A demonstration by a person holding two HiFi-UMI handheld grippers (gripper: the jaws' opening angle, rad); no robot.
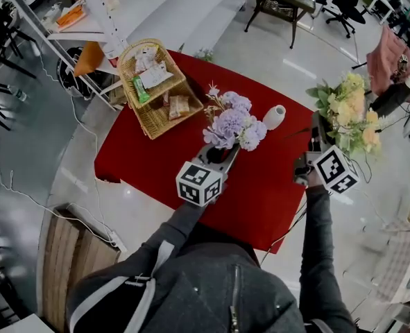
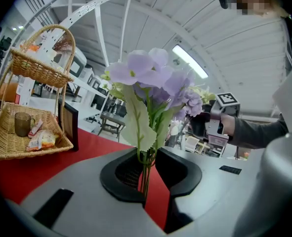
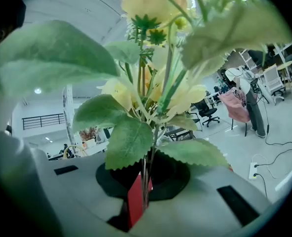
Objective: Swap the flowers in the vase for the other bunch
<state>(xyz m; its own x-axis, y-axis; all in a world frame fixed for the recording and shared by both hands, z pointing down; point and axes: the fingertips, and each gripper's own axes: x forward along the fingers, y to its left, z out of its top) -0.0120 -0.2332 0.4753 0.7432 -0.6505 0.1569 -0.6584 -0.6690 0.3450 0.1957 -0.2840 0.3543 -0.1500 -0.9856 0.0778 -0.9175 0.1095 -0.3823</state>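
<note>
**Both bunches clamped, vase free on the tabletop**

Nearest in the head view, the person's grey jacket [image 1: 211, 283] fills the lower edge and cuts off the near rim of the red tabletop [image 1: 142, 158].

The left tool [image 2: 146, 177] is clamped on the thin green stems of the purple flowers [image 1: 234, 125]. The left gripper view shows its jaws pinching them just below a pale leaf, with red cloth showing through the narrow gap. The stem ends below the grip are hidden by the tool's body. Its marker cube [image 1: 200, 182] bears only black-and-white squares, no letters.

The right tool [image 3: 143, 189], held just off the tabletop's right edge, is clamped on the stems of the yellow bunch [image 1: 350, 113]. In the right gripper view the leaves cover most of the frame, and the jaws sit almost together round the stems.

The white vase [image 1: 274, 116] sits on the tabletop between the two bunches, touching neither. Its mouth is too small to see into.

Farther back, a wicker basket [image 1: 152, 120] holds packets [image 1: 152, 75] whose print is too small to read.
</note>
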